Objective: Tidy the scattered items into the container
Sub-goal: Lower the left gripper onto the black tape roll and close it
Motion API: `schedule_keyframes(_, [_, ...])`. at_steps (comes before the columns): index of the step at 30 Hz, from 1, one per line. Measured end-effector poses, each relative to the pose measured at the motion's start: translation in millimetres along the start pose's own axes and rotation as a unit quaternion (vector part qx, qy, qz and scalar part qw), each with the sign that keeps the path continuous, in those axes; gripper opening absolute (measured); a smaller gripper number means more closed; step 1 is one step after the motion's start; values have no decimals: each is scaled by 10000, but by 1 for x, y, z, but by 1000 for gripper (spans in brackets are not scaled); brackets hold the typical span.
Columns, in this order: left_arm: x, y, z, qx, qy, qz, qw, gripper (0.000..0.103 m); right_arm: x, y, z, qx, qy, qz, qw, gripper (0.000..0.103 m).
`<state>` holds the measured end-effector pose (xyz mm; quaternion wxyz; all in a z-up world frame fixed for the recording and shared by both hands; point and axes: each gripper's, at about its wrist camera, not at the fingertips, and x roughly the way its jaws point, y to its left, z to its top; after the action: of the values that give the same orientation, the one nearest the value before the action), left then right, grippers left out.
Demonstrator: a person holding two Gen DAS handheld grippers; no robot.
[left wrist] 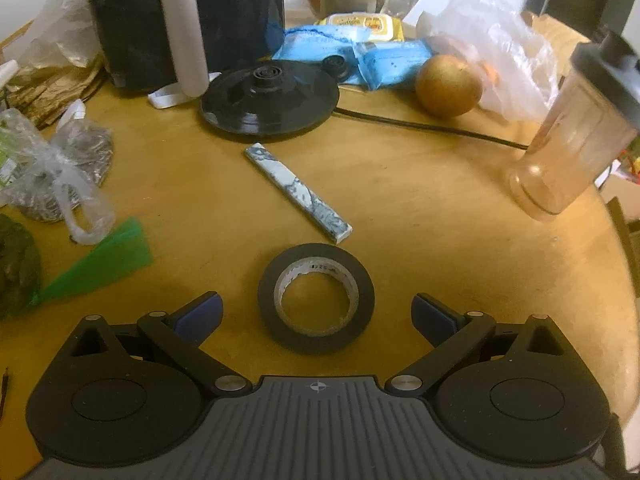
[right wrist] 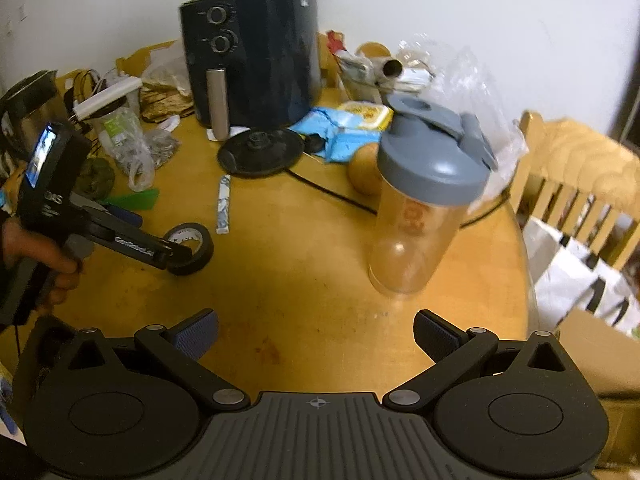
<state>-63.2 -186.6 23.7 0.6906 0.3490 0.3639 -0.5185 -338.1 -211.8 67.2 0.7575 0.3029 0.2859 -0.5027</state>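
Holding my left gripper (left wrist: pixel 316 314) low over the round wooden worktop (left wrist: pixel 420 216), I have its blue-padded jaws spread wide on either side of the black roll of electrical tape (left wrist: pixel 316 298), which lies flat between them; whether either pad touches the roll I cannot tell. Just beyond the roll lies a slim blue-and-white marbled stick (left wrist: pixel 298 192), pointing diagonally toward the black round kettle base (left wrist: pixel 270 100). Farther right sit a brownish round fruit (left wrist: pixel 448 86) and, near the worktop's edge, the clear plastic shaker bottle with a grey lid (left wrist: pixel 576 132). Seen from the right wrist, my right gripper (right wrist: pixel 316 338) hangs with its jaws wide apart, nothing between them, above bare wood just short of the same shaker bottle (right wrist: pixel 420 208), which stands upright with its lid on. A dark air fryer (right wrist: pixel 250 56) stands at the back.
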Motion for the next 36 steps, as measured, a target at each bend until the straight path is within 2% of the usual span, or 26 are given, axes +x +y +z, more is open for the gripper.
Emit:
schedule_keyframes(6, [20, -3, 7, -22, 163, -24, 9999, 101, 5, 1, -4, -130, 280, -300, 9991, 103])
schedule_keyframes(7, [23, -3, 8, -29, 177, -28, 9998, 99, 6, 2, -4, -166, 303, -350, 9988, 103])
schedule_keyframes(8, [25, -3, 9, -42, 202, -32, 9998, 88, 6, 1, -5, -163, 333, -370, 9986, 103])
schedule_keyframes(11, [34, -2, 13, -104, 414, -24, 9991, 84, 8, -2, -6, -26, 498, -288, 9983, 103])
schedule_keyframes(16, [38, -2, 14, -33, 399, 153, 9991, 79, 7, -11, -8, 285, 683, -69, 9972, 103])
schedule_keyframes(20, [38, -5, 14, 19, 386, 227, 9990, 73, 5, -11, -8, 254, 663, -142, 9974, 103])
schedule_keyframes(29, [37, -3, 13, -128, 398, 296, 9987, 72, 3, -5, -10, 158, 731, 43, 9972, 103])
schedule_keyframes(36, [18, 3, 11, -265, 272, 278, 9989, 72, 2, -7, -10, 177, 720, 49, 9972, 103])
